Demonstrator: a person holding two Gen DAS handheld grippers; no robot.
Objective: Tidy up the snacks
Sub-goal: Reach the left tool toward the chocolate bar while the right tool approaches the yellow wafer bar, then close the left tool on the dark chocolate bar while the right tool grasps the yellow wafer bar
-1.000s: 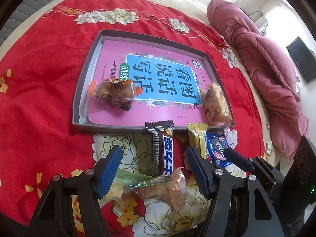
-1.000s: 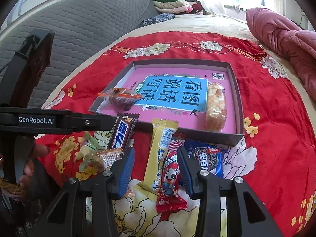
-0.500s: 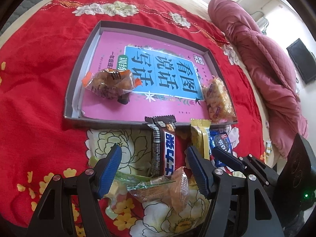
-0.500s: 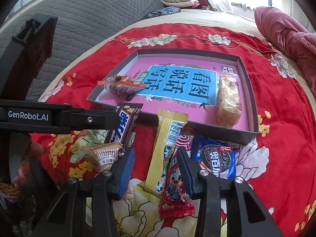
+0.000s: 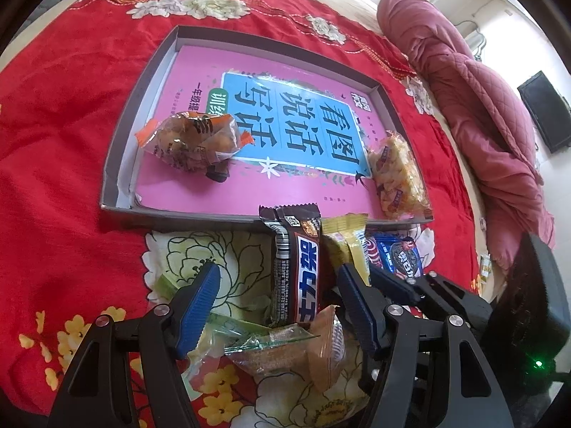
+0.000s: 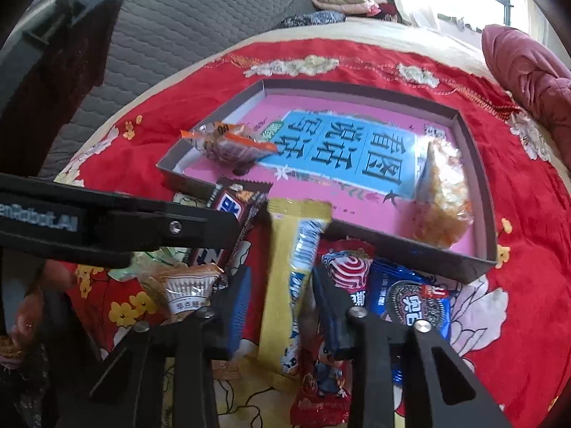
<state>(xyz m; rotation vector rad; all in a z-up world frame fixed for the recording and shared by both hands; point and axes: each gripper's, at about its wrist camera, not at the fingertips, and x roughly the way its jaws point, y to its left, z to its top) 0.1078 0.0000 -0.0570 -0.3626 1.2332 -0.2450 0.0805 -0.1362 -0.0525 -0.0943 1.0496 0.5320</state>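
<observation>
A red flowered blanket [image 5: 53,164] covers the bed, with a pink quilt [image 5: 474,100] bunched along its far right side. On the blanket sits a shallow grey tray [image 5: 119,135] lined with a pink book [image 5: 228,185]. Inside the tray, an orange-ended bun packet [image 5: 191,137] lies at the left and a puffed-rice packet [image 5: 398,174] at the right. Just in front of the tray, a row of snacks lies on the blanket: a brown chocolate bar [image 5: 298,267], a yellow stick packet [image 6: 294,281], a red packet [image 6: 326,367] and a blue cookie packet [image 6: 410,301]. A clear-wrapped cake [image 5: 285,351] lies nearest. The left gripper [image 5: 278,303] hangs over the chocolate bar and cake, jaws wide apart, holding nothing. The right gripper [image 6: 282,303] straddles the yellow stick packet, jaws apart, pads not visibly pressing it.
</observation>
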